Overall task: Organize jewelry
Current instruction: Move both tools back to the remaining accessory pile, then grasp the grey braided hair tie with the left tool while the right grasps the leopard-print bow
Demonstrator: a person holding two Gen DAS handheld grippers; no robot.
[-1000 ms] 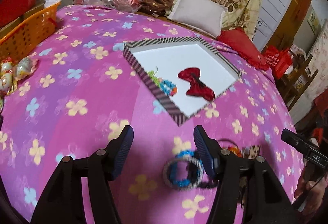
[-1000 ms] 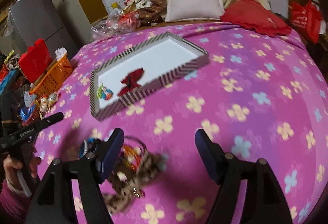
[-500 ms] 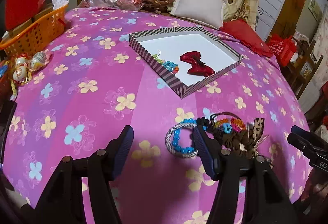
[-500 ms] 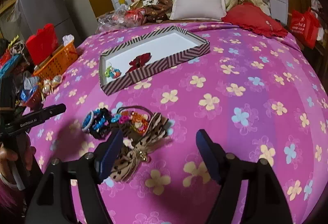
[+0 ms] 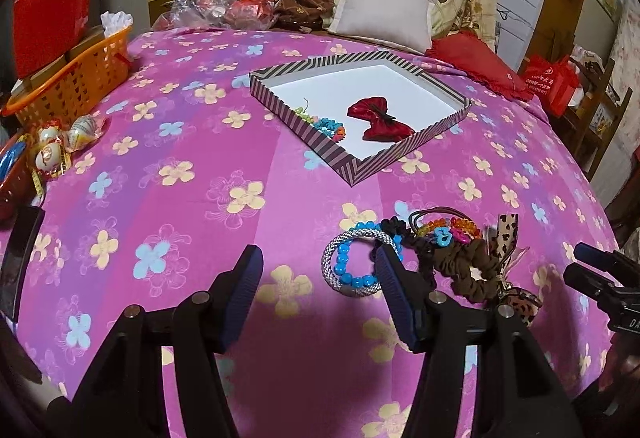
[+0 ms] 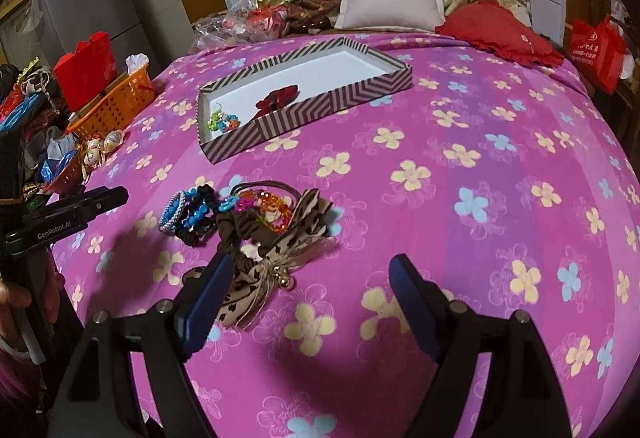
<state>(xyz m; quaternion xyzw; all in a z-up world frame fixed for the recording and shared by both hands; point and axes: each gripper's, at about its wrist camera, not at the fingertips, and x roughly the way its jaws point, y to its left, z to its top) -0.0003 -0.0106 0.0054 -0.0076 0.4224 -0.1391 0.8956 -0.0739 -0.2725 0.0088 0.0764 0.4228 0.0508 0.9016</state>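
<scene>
Lying tangled at frame centre, pile of hair ties (image 6: pixel 256 222), leopard bow (image 6: pixel 276 258) partly hidden behind right gripper (image 6: pixel 310 302), jaws just widening, empty, left gripper (image 5: pixel 318 294) apart, empty, beside beaded bracelet (image 5: pixel 356 264).

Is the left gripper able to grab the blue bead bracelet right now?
Probably yes. The left gripper is open, the blue bead bracelet lies uncovered just ahead beside its right finger, and nothing blocks it.

A striped shallow box (image 5: pixel 348 163) lies flat on the flowered bed, holding a red bow (image 5: pixel 380 119) and a bead bracelet (image 5: pixel 326 125). Nearer lies a heap: grey corded bangle (image 5: pixel 340 266), blue bead bracelet (image 5: pixel 358 280), brown scrunchie (image 5: pixel 464 266), leopard bow (image 6: pixel 256 278).
</scene>
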